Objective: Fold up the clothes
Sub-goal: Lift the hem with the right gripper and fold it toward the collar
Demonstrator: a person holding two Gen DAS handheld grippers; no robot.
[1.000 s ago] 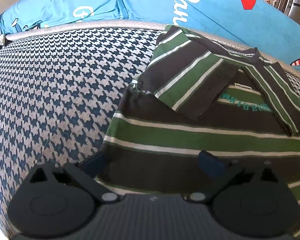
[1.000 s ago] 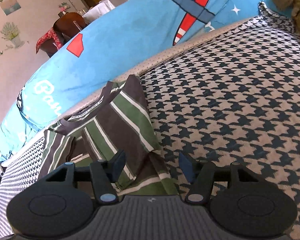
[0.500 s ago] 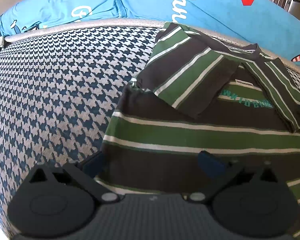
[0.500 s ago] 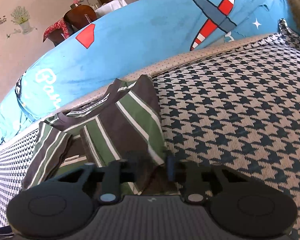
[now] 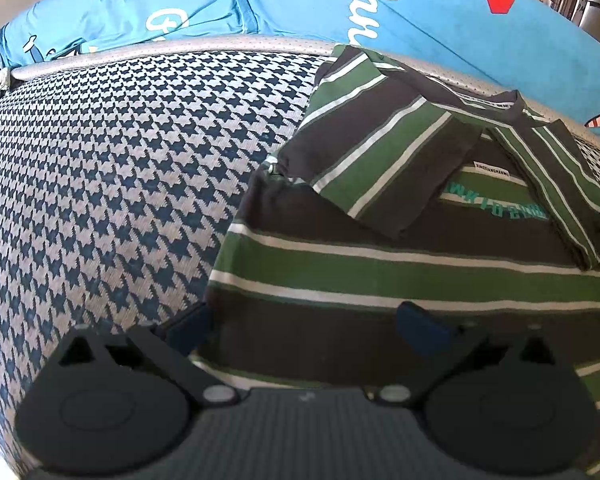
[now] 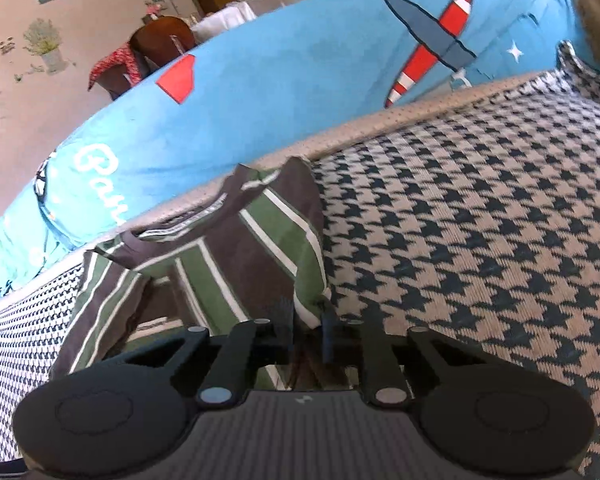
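- Green, dark grey and white stripes mark the shirt (image 5: pixel 400 272), which lies on a houndstooth-patterned surface (image 5: pixel 112 168) with both sleeves folded inward over its chest.
- The left gripper (image 5: pixel 304 326) hangs over the shirt's lower part with its jaws spread wide: one blue pad sits at the shirt's side edge, the other over the dark band further in, and nothing is between them.
- Ahead of the left jaws, the folded sleeve (image 5: pixel 384 148) lies diagonally across the body, and beyond it a white neck label (image 5: pixel 493 169) and teal lettering show.
- The right gripper (image 6: pixel 306 334) has its jaws drawn close together, pinching the shirt's edge; the cloth bunches up between the pads.
- Directly in front of the right jaws the shirt (image 6: pixel 236 264) rises in a loose fold, with its collar toward the far rim of the surface.
- To the right of the right jaws the houndstooth cloth (image 6: pixel 480 248) lies bare.
- Beyond both pairs of jaws runs a bright blue cushion (image 6: pixel 292 80) printed with a red-and-white plane and white script.
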